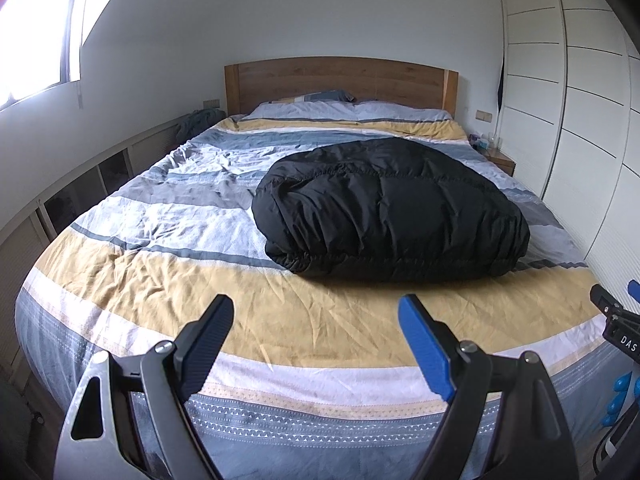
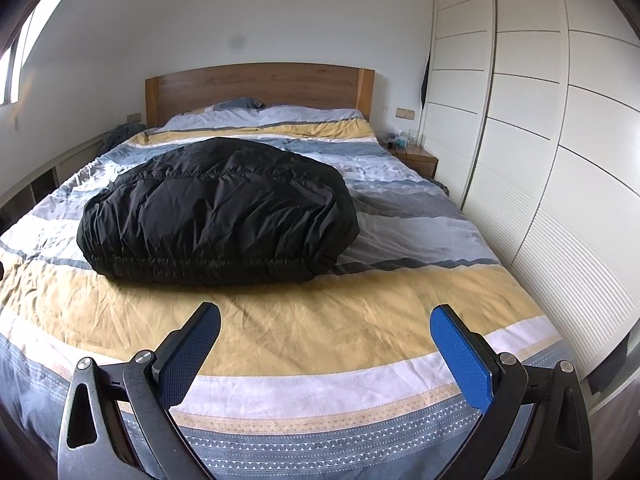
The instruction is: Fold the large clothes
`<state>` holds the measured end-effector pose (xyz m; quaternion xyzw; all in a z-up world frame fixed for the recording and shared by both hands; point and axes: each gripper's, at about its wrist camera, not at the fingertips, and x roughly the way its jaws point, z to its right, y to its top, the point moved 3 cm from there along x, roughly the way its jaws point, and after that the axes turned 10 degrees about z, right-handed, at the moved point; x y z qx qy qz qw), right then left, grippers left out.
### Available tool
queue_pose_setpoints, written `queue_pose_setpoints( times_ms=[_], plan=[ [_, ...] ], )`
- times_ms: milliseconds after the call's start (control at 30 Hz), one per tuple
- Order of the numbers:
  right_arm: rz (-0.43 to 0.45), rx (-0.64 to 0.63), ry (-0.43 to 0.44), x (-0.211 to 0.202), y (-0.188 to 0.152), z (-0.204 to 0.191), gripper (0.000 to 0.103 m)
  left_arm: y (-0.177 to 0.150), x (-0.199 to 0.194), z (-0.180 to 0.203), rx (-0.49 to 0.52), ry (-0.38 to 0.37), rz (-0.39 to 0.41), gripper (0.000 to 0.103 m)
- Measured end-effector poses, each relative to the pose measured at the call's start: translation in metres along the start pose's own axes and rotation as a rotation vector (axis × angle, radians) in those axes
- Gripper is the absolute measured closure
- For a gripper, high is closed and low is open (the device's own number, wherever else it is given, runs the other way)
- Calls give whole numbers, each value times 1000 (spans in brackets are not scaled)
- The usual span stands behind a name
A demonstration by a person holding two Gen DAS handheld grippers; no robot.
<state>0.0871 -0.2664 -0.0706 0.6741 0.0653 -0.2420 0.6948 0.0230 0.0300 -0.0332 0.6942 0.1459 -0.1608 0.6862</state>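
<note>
A black puffy jacket lies in a thick bundle on the striped bed cover, right of the bed's middle. It also shows in the right wrist view, left of middle. My left gripper is open and empty, held over the foot of the bed, short of the jacket. My right gripper is open and empty, also over the foot of the bed, to the right of the jacket's near edge. Part of the right gripper shows at the edge of the left wrist view.
A wooden headboard and pillows are at the far end. A white wardrobe runs along the right side, with a bedside table beside it. Low shelves and a window are on the left.
</note>
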Motion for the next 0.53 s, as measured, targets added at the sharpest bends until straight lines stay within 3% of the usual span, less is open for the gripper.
queue_pose_setpoints(
  times_ms=[533],
  plan=[
    [-33,-9,-3,14,-8,1,0,-14,23,-7,4,15,-51,19]
  ],
)
